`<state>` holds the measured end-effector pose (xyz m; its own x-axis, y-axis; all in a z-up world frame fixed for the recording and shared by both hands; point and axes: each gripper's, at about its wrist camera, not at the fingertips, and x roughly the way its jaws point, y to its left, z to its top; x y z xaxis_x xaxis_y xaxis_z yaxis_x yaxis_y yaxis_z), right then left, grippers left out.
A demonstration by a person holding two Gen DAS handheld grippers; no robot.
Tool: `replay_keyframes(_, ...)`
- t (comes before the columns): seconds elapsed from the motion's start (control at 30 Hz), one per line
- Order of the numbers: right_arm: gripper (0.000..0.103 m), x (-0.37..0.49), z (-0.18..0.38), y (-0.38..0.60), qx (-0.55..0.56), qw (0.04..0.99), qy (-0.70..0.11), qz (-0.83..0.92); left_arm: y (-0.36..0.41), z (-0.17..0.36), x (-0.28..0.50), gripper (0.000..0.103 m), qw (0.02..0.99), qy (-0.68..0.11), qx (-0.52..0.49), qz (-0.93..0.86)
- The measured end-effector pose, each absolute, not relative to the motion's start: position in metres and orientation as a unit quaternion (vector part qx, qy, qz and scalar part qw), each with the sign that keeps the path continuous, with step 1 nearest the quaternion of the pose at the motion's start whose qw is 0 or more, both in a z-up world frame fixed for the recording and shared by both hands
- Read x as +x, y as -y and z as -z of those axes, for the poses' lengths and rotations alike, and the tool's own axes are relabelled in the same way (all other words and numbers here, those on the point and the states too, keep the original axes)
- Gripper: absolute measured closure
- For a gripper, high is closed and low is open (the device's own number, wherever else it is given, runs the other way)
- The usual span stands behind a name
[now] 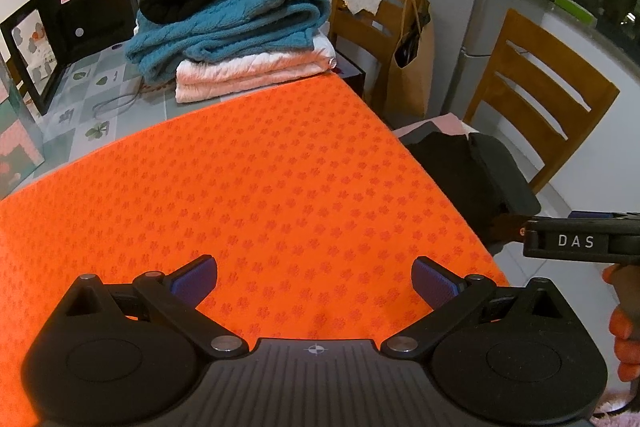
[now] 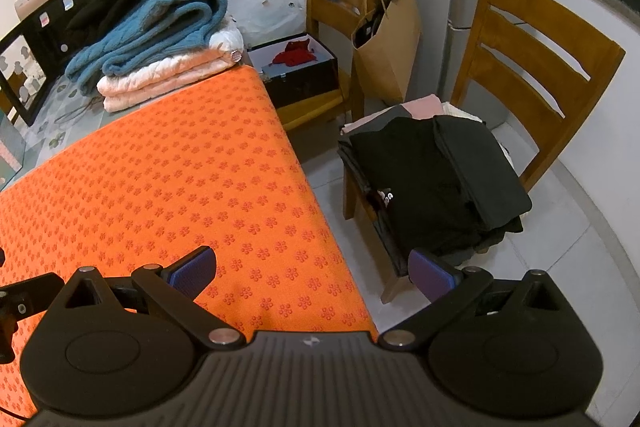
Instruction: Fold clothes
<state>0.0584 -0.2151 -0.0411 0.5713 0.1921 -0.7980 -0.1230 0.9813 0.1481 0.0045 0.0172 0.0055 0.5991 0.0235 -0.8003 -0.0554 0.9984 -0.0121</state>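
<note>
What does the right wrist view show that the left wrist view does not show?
Only the right wrist view shows the open black box with something red inside and the whole pile of dark clothes on the chair seat. Only the left wrist view shows the right gripper's body marked DAS from the side. Both show the orange mat, the folded stack behind it with the teal garment, and open fingers holding nothing.

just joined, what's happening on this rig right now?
Clothes folding, between items. Both the left gripper and right gripper are open and hold nothing, above the orange mat, which has no garment on it. A folded stack sits at the table's far end; dark clothes are piled on the chair beside the table.
</note>
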Motion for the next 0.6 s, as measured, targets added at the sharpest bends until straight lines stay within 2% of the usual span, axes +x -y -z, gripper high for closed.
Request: replay_keyframes(0.6, 0.000, 0.079, 0.058, 0.224, 0.070, 0.876, -0.470, -0.080, -0.014, 0.003, 0.021, 0.000, 0.886, -0.463, -0.009, -0.019)
